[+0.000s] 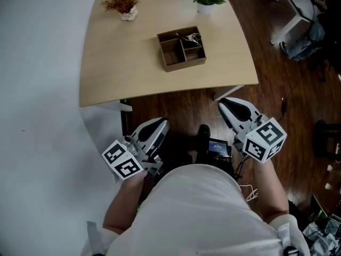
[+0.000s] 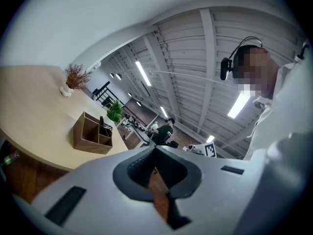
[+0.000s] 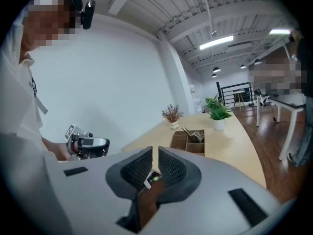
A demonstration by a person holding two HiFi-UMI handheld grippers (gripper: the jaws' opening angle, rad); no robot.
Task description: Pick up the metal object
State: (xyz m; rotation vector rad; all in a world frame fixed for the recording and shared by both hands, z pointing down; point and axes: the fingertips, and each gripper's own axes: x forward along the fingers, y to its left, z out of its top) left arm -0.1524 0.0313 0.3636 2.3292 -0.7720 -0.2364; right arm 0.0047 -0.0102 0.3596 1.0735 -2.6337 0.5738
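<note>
Shirt (image 1: 202, 212) nearest me, both grippers empty.
I see the left gripper (image 1: 160, 124) closed at 7 o'clock, right gripper (image 1: 226, 103) a slit apart at 5; metal object (image 1: 191, 37) in the box (image 1: 181, 62), 12 o'clock.

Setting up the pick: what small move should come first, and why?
Probably carry the right gripper forward over the table toward the wooden box: the metal object lies in its far right compartment, and that gripper hangs short of the table edge, nearer that side than the left gripper.
</note>
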